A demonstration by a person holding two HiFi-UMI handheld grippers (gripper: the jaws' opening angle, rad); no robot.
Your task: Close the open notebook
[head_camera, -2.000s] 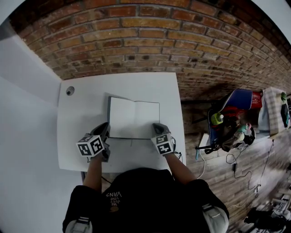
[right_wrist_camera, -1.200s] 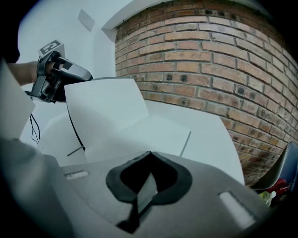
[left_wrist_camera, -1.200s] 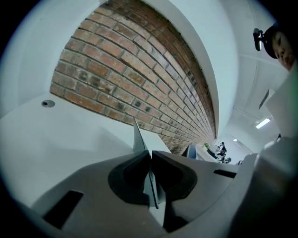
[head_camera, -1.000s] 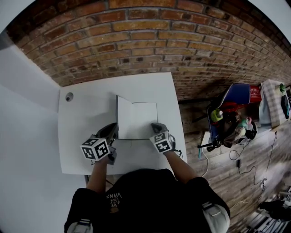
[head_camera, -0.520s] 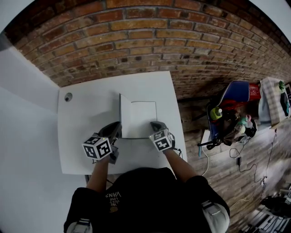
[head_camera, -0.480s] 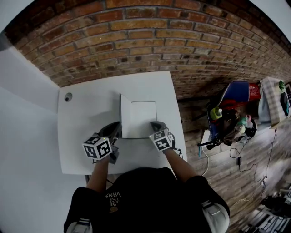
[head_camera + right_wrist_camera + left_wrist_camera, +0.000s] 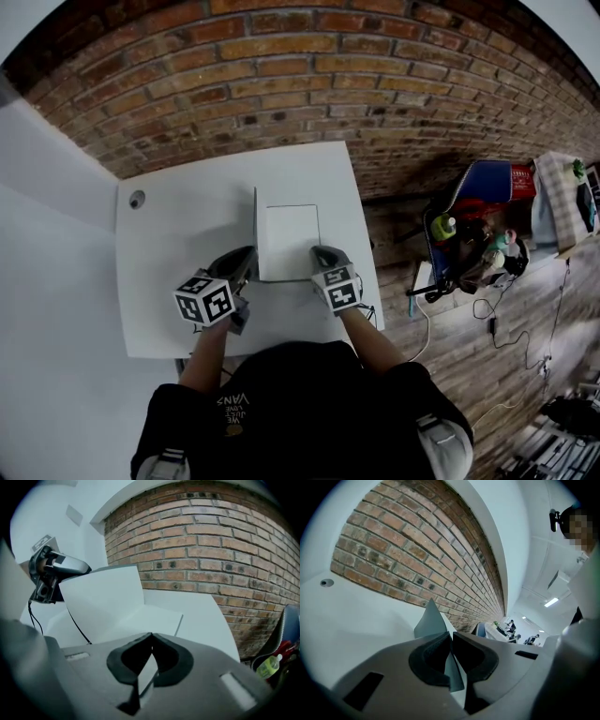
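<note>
The notebook (image 7: 289, 242) lies on the white table (image 7: 178, 234), its right half flat. Its left cover (image 7: 431, 620) stands nearly upright, and in the head view it shows as a thin edge. My left gripper (image 7: 242, 263) is shut on that cover's near edge; the grey sheet runs between its pads (image 7: 451, 637). My right gripper (image 7: 323, 254) is shut on the near corner of the flat right half (image 7: 151, 640). In the right gripper view the raised white page (image 7: 103, 599) leans over the flat page (image 7: 152, 618), with the left gripper (image 7: 52, 573) behind it.
A round cable hole (image 7: 138, 199) sits in the table's far left corner. A brick wall (image 7: 281, 84) rises behind the table. The table's right edge drops to a wooden floor, where a blue chair (image 7: 483, 202) holds bottles and clutter.
The left cover has swung up from lying flat to nearly upright, carried to the right by my left gripper. My right gripper has stayed on the near right corner.
</note>
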